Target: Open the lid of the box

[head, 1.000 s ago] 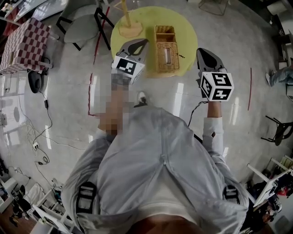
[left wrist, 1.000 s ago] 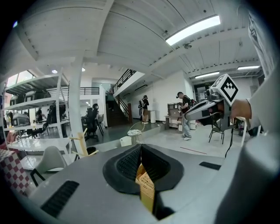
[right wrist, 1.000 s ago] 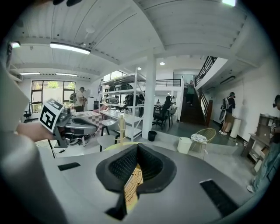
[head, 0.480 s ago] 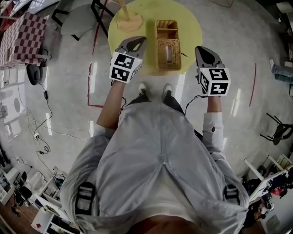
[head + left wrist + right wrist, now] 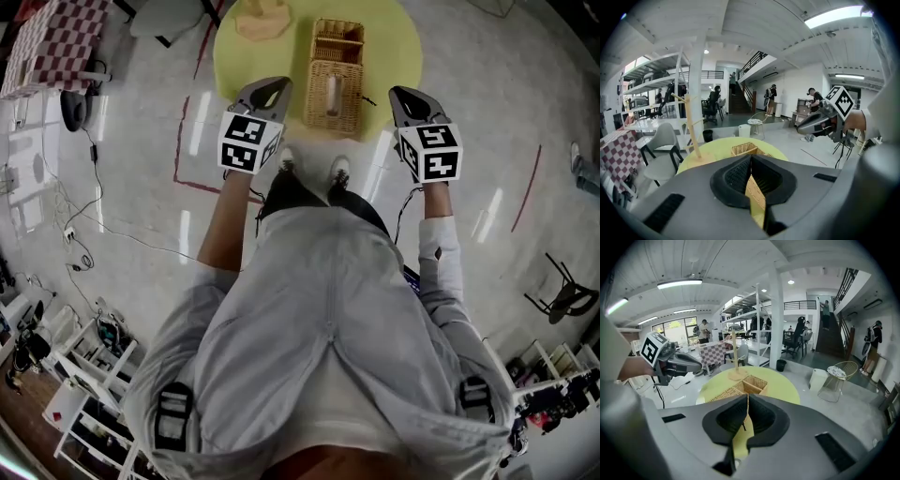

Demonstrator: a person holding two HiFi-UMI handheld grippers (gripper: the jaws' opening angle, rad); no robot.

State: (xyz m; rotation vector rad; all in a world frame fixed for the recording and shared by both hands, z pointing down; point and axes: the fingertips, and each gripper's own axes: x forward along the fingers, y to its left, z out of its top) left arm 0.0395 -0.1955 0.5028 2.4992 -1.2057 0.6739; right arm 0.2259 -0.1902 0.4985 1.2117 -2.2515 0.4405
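Observation:
A wicker box (image 5: 336, 80) lies on the round yellow table (image 5: 394, 37), with an open compartment at its far end and a slotted lid over the near part. My left gripper (image 5: 272, 86) hangs at the table's near edge just left of the box, jaws shut and empty. Just right of the box, over the floor by the rim, my right gripper (image 5: 405, 94) is shut and empty too. The left gripper view looks past its closed jaws (image 5: 750, 159) at the box (image 5: 745, 149). Beyond the right jaws (image 5: 747, 399) the box (image 5: 740, 389) appears again.
A wooden stand (image 5: 262, 19) rises from the table left of the box. A checkered table (image 5: 56, 37) and a grey chair (image 5: 173, 11) stand at far left. My feet (image 5: 286, 159) touch the table's near side. Cables and shelves (image 5: 94, 375) fill the left, a black chair (image 5: 562, 286) the right.
Both grippers have sunk and come in toward the near end of the box. The head has tilted, so the table sits higher in the picture. Both jaws stay closed.

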